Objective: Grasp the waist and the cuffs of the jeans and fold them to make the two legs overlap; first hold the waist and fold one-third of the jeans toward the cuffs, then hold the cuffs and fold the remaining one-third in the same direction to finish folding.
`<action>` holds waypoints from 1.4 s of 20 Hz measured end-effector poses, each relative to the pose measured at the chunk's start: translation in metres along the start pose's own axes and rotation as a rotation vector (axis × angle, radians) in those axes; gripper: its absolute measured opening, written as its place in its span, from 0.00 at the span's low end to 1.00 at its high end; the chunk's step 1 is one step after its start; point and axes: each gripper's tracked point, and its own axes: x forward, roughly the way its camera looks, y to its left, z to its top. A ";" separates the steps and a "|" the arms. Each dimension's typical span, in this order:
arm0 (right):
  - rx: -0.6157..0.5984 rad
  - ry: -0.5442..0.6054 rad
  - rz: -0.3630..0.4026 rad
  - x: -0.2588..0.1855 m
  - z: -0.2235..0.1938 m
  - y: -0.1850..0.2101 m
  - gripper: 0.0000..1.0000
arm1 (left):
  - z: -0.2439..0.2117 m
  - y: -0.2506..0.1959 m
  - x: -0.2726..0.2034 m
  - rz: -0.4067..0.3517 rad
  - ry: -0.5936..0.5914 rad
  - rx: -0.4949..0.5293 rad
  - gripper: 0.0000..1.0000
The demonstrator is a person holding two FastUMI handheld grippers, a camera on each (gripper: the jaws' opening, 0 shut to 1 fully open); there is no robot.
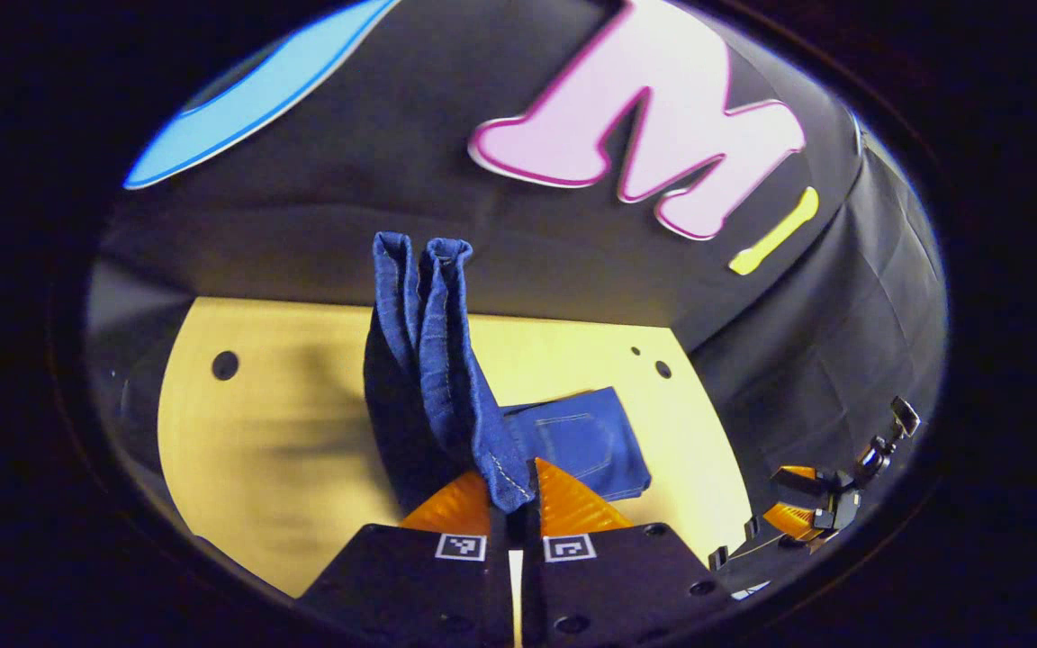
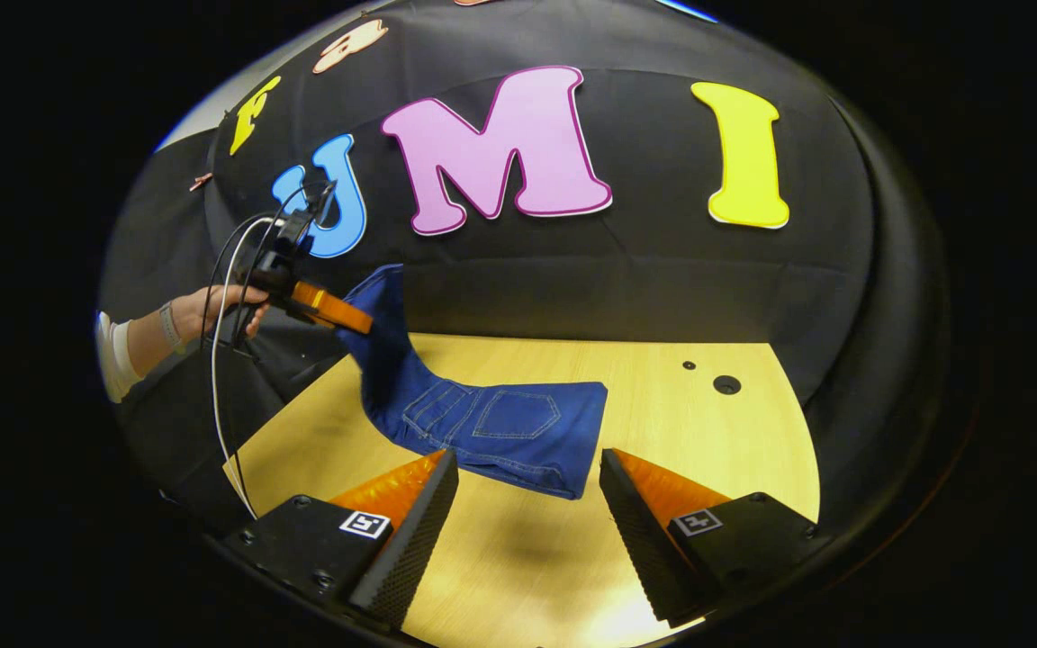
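Left gripper view: the left gripper [image 1: 511, 490] pinches the jeans [image 1: 433, 360], whose cuffs stand up toward 12 o'clock; the waist end lies on the wooden table [image 1: 248, 423]. Right gripper view: the right gripper [image 2: 527, 486] hangs wide open, empty, just short of the pocket end at 12 o'clock.

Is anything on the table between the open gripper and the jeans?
No. In the right gripper view, just bare wooden table lies between the right gripper and the jeans.
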 end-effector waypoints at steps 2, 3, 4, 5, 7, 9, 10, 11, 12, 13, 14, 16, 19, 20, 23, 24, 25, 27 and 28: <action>-0.018 -0.013 -0.010 -0.007 0.002 -0.007 0.97 | -0.012 -0.037 0.045 -0.023 0.029 0.025 0.09; -0.036 -0.012 -0.020 -0.008 0.000 -0.014 0.97 | -0.022 -0.050 0.069 -0.022 0.054 0.021 0.09; -0.052 -0.007 -0.030 -0.010 -0.004 -0.024 0.97 | -0.035 -0.058 0.092 -0.012 0.079 0.022 0.09; -0.061 -0.003 -0.032 -0.010 -0.006 -0.031 0.97 | -0.045 -0.061 0.111 0.006 0.105 0.050 0.09; -0.067 0.012 -0.015 -0.003 -0.010 -0.041 0.98 | -0.076 -0.062 0.145 0.061 0.160 0.114 0.10; -0.066 0.034 0.019 0.007 -0.014 -0.045 0.98 | -0.098 -0.068 0.165 0.081 0.176 0.116 0.13; -0.073 0.037 0.027 0.011 -0.015 -0.046 0.98 | -0.103 -0.075 0.172 0.067 0.151 0.089 0.15; -0.082 0.038 0.031 0.017 -0.015 -0.048 0.97 | -0.108 -0.086 0.174 0.044 0.126 0.054 0.23; -0.102 0.026 0.020 0.022 -0.013 -0.049 0.97 | -0.110 -0.092 0.171 0.045 0.079 0.031 0.48; -0.154 -0.007 -0.019 0.026 -0.006 -0.054 0.98 | -0.105 -0.090 0.161 0.068 0.022 0.025 0.73; -0.200 -0.047 -0.059 0.025 0.004 -0.059 0.97 | -0.098 -0.089 0.146 0.095 -0.055 0.036 0.87; -0.227 -0.164 -0.126 0.012 0.035 -0.052 0.97 | -0.082 -0.091 0.098 0.136 -0.199 0.097 0.96; -0.212 -0.312 -0.180 -0.032 0.071 -0.027 0.96 | -0.075 -0.105 -0.002 0.197 -0.394 0.175 0.97; -0.226 -0.346 -0.202 -0.048 0.079 -0.019 0.97 | -0.077 -0.115 -0.036 0.199 -0.442 0.182 0.96; -0.246 -0.404 -0.267 -0.102 0.090 0.009 0.96 | -0.108 -0.135 -0.132 0.218 -0.550 0.171 0.96; -0.242 -0.413 -0.243 -0.119 0.088 0.032 0.96 | -0.122 -0.139 -0.161 0.224 -0.577 0.164 0.96; -0.249 -0.426 -0.209 -0.136 0.087 0.053 0.96 | -0.133 -0.141 -0.187 0.234 -0.615 0.152 0.96; -0.254 -0.450 -0.162 -0.166 0.090 0.086 0.96 | -0.167 -0.140 -0.241 0.266 -0.661 0.097 0.96; -0.245 -0.460 -0.126 -0.180 0.092 0.103 0.96 | -0.183 -0.139 -0.260 0.282 -0.672 0.069 0.96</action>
